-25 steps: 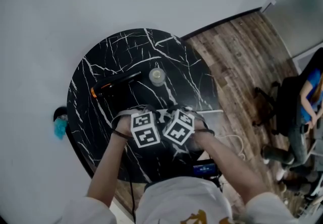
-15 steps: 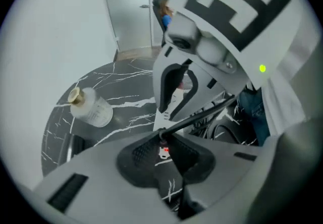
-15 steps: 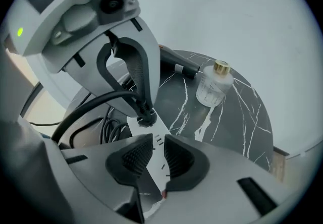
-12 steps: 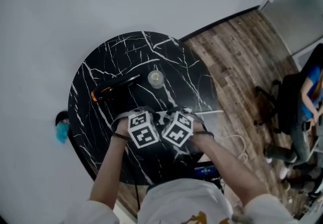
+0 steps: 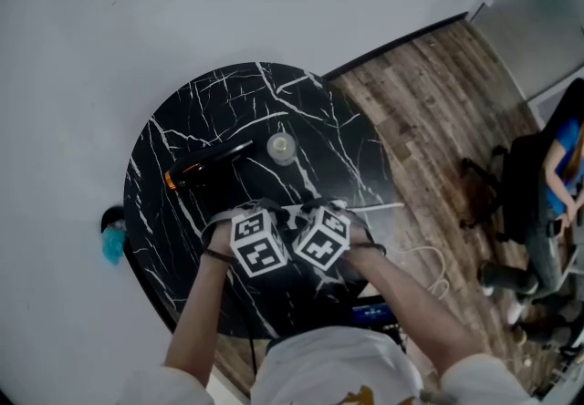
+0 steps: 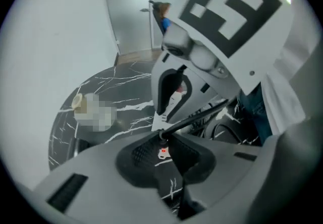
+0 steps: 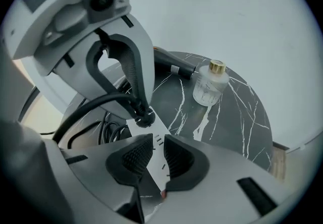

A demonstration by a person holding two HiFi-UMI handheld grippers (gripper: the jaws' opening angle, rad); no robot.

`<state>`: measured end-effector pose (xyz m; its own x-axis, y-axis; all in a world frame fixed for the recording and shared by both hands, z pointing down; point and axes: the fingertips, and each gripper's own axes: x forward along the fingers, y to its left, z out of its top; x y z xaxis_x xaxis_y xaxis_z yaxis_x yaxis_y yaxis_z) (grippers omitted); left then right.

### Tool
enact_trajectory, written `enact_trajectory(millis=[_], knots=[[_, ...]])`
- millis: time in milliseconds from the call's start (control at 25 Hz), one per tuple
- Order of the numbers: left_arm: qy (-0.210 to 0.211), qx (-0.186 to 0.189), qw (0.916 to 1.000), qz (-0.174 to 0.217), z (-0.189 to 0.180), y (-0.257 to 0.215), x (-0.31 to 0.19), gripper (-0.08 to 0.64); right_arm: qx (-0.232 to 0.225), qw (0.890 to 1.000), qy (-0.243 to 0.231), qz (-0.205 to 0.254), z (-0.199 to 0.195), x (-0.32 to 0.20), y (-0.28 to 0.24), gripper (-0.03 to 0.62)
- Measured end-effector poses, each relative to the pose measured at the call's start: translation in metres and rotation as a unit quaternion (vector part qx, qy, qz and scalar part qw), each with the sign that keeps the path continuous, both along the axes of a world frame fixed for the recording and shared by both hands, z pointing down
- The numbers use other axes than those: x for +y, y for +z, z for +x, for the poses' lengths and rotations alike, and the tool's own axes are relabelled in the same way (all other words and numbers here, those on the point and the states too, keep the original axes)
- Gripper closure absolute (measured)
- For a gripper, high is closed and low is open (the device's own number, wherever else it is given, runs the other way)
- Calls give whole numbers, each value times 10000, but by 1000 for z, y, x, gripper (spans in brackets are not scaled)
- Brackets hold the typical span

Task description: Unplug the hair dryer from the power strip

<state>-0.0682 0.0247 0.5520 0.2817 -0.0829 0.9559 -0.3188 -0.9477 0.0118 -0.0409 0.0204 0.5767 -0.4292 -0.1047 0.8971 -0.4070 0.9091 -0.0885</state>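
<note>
The black hair dryer (image 5: pixel 205 161) lies at the back left of the round black marble table (image 5: pixel 347 148); its handle (image 7: pixel 171 65) also shows in the right gripper view. The dryer's black cable (image 7: pixel 91 104) runs to a black plug (image 7: pixel 143 117) seated in the white power strip (image 7: pixel 157 132). My left gripper (image 7: pixel 141 112) is shut on that plug from above. In its own view the cable (image 6: pixel 202 114) leaves its pads (image 6: pixel 144 155). My right gripper (image 7: pixel 157 153) stands just over the strip, its jaws a narrow gap apart with nothing pinched between them. Both marker cubes sit side by side in the head view.
A small clear bottle with a gold cap (image 7: pixel 209 84) stands behind the strip, beside the dryer. Slack cable is coiled (image 7: pixel 108 129) left of the strip. A white cord (image 5: pixel 424 257) lies on the wooden floor. A person sits in a chair (image 5: pixel 547 184) far right.
</note>
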Motion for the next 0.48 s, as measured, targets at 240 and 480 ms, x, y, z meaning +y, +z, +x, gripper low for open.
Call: enact_trajectory(millis=[240, 480], knots=[[-480, 822, 9948, 367, 7, -36, -37, 511, -19, 10000, 38, 15, -1, -2, 1, 522], [-208, 732, 9967, 296, 3, -31, -23, 509, -19, 10000, 73, -21, 1, -1, 1, 522]])
